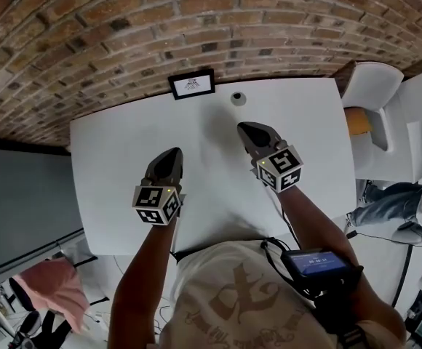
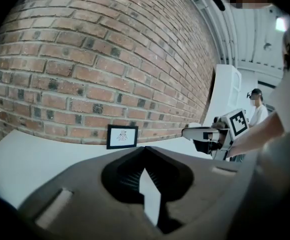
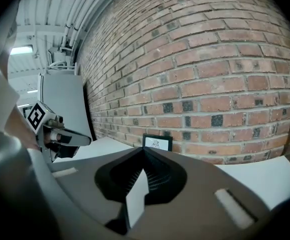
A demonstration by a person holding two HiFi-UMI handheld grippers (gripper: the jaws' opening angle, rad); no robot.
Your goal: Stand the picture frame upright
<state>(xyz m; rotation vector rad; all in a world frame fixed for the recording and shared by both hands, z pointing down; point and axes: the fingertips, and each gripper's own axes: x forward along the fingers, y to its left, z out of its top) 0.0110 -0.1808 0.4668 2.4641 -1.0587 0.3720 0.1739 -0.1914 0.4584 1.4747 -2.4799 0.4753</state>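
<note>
Frame place: the picture frame (image 1: 192, 84) is at the far edge of the worktop (image 1: 116, 166), close against the brick wall (image 1: 124, 35), with its face toward me. It looks already upright, though at this distance I can't see what props it.
Left gripper (image 2: 145, 147): my fingers are pressed together on nothing, over the near left of the worktop and well apart from the frame.
Right gripper (image 3: 143, 148): these fingers are also pressed together and empty, right of centre. They are nearer the frame but not touching it.
Neighbour: a small round thing (image 1: 238, 98) lies to the right of the frame, apart from it.
Handling: I judge the frame light and stiff, with a thin dark border. The front is probably glazed, so it would be slippery and fragile, and the frame would tip easily.
Where to hold: I would take it by a side border or the top edge, one finger in front and one behind, staying off the pane.
</note>
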